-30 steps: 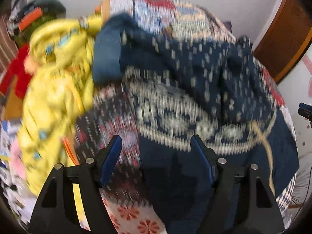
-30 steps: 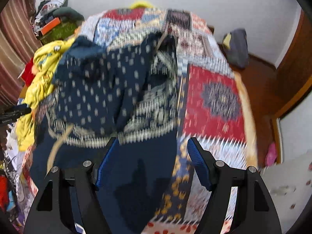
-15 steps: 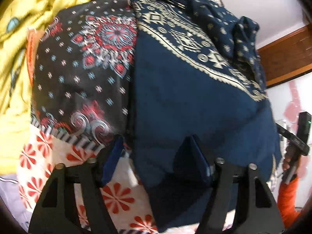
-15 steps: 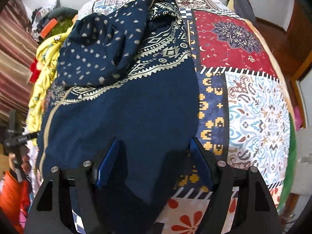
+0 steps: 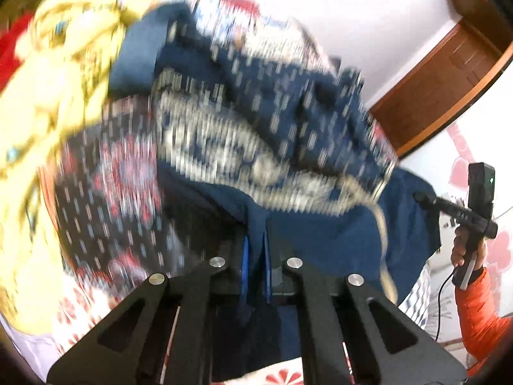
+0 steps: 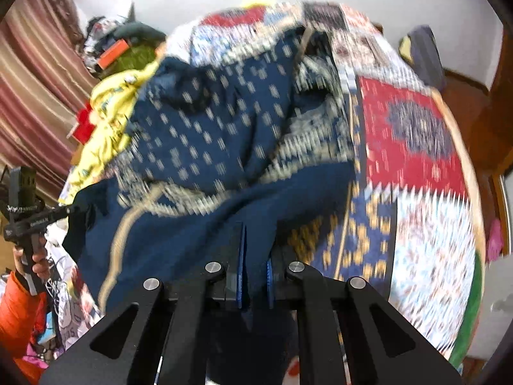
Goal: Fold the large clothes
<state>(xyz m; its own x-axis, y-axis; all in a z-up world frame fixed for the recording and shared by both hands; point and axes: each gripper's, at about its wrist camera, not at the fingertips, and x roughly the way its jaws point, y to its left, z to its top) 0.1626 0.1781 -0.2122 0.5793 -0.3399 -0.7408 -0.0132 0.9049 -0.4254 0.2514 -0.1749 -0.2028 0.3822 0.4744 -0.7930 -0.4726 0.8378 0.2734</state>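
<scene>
step: near hem gripped, fold starting | left tongs and right tongs just closed, clamped on navy garment lying on bed quilt | next: lift both corners evenly, carry toward far end

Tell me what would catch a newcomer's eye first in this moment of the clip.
Most striking is the navy garment with its pale patterned band, heaped mid-bed; the left gripper and the right gripper have each just closed on its plain near edge. Beneath it spreads a loud patchwork quilt, with a bright yellow garment piled at the left in the left wrist view.
</scene>
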